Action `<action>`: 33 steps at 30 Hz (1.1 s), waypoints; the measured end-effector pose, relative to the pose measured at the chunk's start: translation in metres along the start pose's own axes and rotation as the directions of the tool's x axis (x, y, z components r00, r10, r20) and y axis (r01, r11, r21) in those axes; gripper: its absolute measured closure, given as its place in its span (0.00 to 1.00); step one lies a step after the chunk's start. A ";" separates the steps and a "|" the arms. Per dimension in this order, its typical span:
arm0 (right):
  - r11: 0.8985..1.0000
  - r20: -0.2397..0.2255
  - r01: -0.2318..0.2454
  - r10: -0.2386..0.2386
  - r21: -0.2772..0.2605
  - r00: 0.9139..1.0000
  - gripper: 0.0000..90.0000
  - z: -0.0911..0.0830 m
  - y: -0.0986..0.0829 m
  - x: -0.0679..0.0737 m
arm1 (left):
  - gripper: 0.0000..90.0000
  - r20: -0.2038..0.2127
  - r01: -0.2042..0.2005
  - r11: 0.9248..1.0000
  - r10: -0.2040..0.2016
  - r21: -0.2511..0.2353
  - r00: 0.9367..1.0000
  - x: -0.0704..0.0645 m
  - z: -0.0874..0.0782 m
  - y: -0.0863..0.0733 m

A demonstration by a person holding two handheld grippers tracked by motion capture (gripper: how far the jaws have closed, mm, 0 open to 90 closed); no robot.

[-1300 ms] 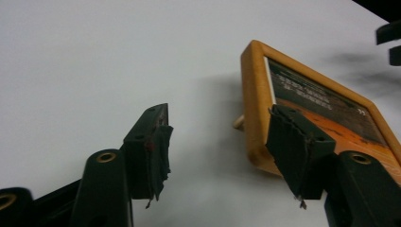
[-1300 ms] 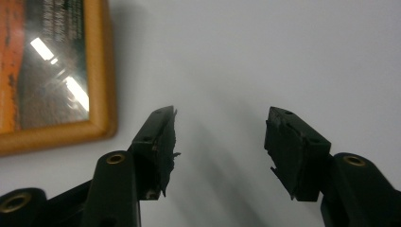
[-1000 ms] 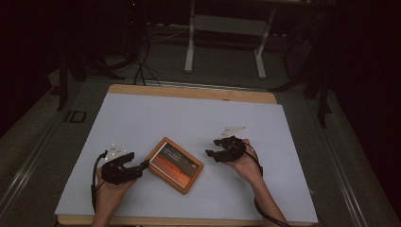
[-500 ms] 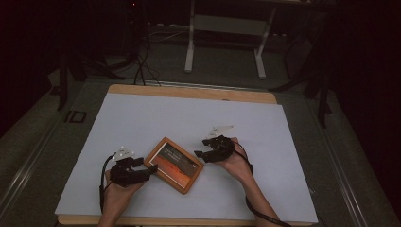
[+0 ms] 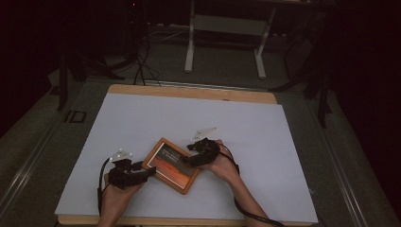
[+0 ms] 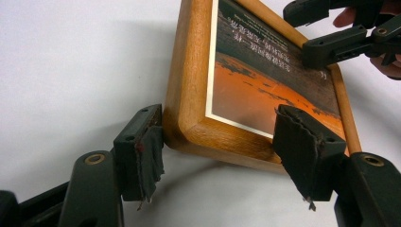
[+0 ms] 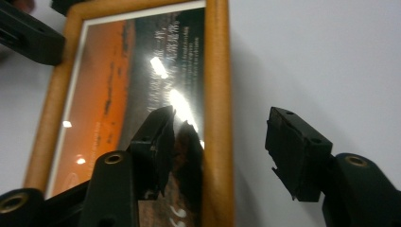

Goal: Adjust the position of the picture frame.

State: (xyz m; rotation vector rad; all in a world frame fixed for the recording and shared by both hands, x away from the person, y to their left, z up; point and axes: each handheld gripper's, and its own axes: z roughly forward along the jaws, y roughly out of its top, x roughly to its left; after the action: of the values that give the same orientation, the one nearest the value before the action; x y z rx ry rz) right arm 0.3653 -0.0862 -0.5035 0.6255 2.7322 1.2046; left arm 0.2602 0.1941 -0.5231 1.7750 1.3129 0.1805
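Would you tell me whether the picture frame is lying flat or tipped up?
Tipped up: the picture frame's near corner is raised, with shadow beneath it.

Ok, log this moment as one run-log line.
object: wooden-framed orange picture on white table | left gripper: open, jaws straddling frame corner | right gripper: open, jaws straddling frame edge | grasp: not closed

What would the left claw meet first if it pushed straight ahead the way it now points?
Probably the wooden picture frame: the left claw stands open around the frame's near corner, one jaw about touching its side. Depth is hard to judge, but nothing else lies between.
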 end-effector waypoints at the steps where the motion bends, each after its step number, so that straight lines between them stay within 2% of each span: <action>1: 1.000 -0.004 -0.002 0.002 0.000 1.000 0.48 0.000 0.000 0.000 | 0.39 -0.001 0.003 1.000 -0.003 -0.002 1.000 0.000 0.000 0.000; 3: 1.000 -0.011 0.001 -0.001 0.002 1.000 0.48 0.001 0.001 0.001 | 0.39 -0.002 0.005 1.000 -0.005 -0.001 1.000 0.000 0.000 -0.001; 8: 1.000 -0.087 -0.009 0.011 0.028 0.996 0.46 0.005 0.002 0.002 | 0.39 0.010 0.030 1.000 -0.030 0.002 0.999 0.001 0.001 -0.003; 12: 0.999 -0.096 -0.017 0.020 0.037 0.995 0.45 0.007 0.002 0.002 | 0.36 0.017 0.037 0.999 -0.037 0.013 0.999 0.000 0.002 -0.003; 19: 0.999 -0.102 -0.012 0.015 0.034 0.995 0.45 0.006 0.003 0.003 | 0.34 0.020 0.094 0.995 -0.094 0.029 0.995 0.000 0.003 -0.007; 22: 0.999 -0.105 -0.017 0.022 0.041 0.994 0.44 0.007 0.004 0.003 | 0.32 0.036 0.111 0.993 -0.112 0.035 0.993 0.000 0.005 -0.008; 28: 0.998 -0.121 -0.023 0.031 0.063 0.992 0.39 0.011 0.006 0.001 | 0.33 0.045 0.116 0.992 -0.117 0.040 0.992 0.001 0.006 -0.008; 29: 0.996 -0.148 -0.039 0.050 0.080 0.988 0.37 0.014 0.007 -0.001 | 0.33 0.056 0.131 0.990 -0.133 0.045 0.990 0.002 0.006 -0.008; 31: 0.995 -0.156 -0.049 0.063 0.088 0.986 0.37 0.015 0.008 -0.002 | 0.33 0.061 0.140 0.989 -0.142 0.046 0.988 0.002 0.007 -0.008; 33: 0.995 -0.158 -0.041 0.055 0.087 0.986 0.37 0.016 0.009 -0.001 | 0.33 0.065 0.155 0.986 -0.158 0.055 0.985 0.003 0.007 -0.008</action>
State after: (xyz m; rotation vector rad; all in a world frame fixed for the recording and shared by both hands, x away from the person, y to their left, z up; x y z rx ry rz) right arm 0.3736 -0.0705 -0.5077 0.6328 2.9298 1.2062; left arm 0.2605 0.1929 -0.5341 1.6952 1.4103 -0.0017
